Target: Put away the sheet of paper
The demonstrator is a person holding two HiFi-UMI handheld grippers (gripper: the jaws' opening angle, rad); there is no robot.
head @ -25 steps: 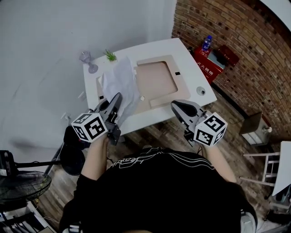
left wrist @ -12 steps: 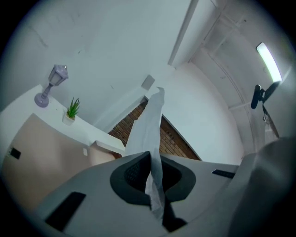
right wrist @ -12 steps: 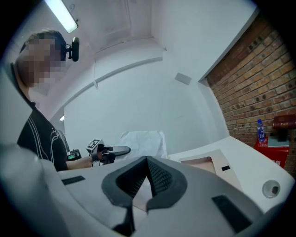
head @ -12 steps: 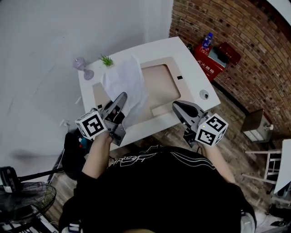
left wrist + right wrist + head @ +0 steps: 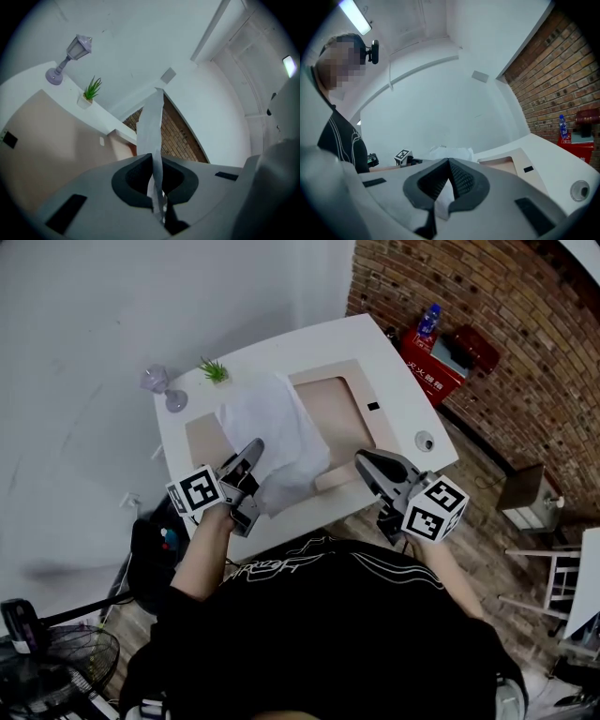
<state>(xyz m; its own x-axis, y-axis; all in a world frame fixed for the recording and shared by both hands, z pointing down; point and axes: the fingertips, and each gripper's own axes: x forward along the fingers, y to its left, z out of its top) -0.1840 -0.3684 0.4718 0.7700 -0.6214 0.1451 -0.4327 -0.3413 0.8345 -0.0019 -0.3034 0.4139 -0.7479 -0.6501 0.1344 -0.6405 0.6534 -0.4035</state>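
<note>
the sheet of paper (image 5: 281, 432), light, limp and easily creased, is pinched at its near edge by the clenched left gripper (image 5: 253, 446) and draped over the table (image 5: 403, 381); the right gripper (image 5: 360, 459) is closed, seemingly empty.

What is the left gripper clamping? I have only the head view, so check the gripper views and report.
Observer: In the left gripper view, the left gripper is shut on the sheet of paper. The sheet's edge runs up from between the pads.
Operator: Now report the right gripper.
Observer: In its own view, the right gripper has its jaw tips together. Something white shows in the gap below them, and I cannot tell whether it is paper or table.
Operator: Tell me where the sheet sits from that side.
Observer: It shows beyond the closed tips, next to the left gripper's marker cube, above the table.
</note>
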